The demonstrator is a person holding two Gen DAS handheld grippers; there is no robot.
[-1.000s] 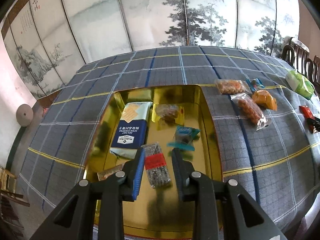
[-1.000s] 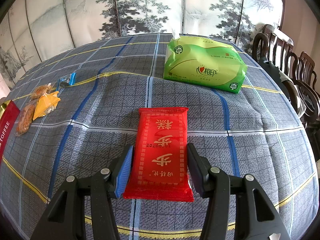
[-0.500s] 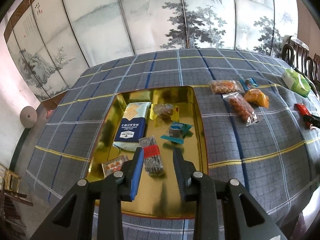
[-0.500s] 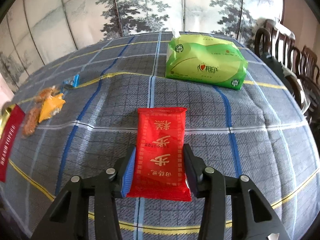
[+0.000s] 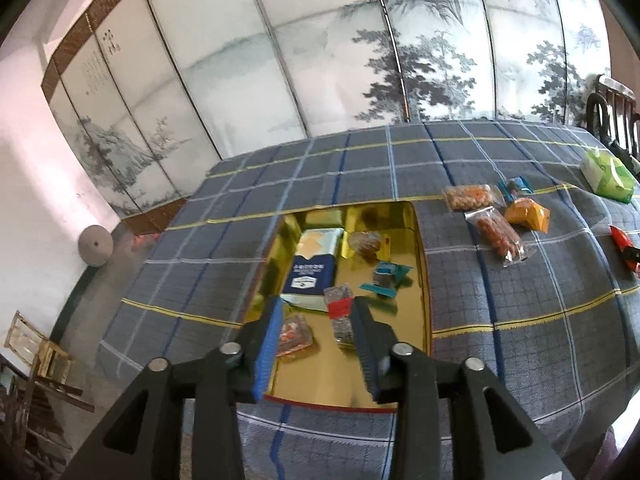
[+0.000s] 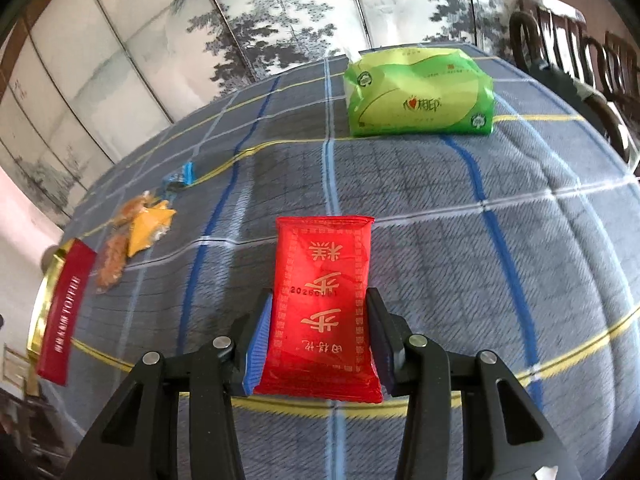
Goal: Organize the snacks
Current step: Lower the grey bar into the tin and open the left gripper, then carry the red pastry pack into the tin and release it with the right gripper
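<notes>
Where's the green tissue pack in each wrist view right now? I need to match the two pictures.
Left wrist: the green tissue pack lies small at the far right edge, on the plaid tablecloth.
Right wrist: the pack is large, top centre-right, beyond the red snack packet.
Shared landmark: the orange packet, right of the gold tin.
</notes>
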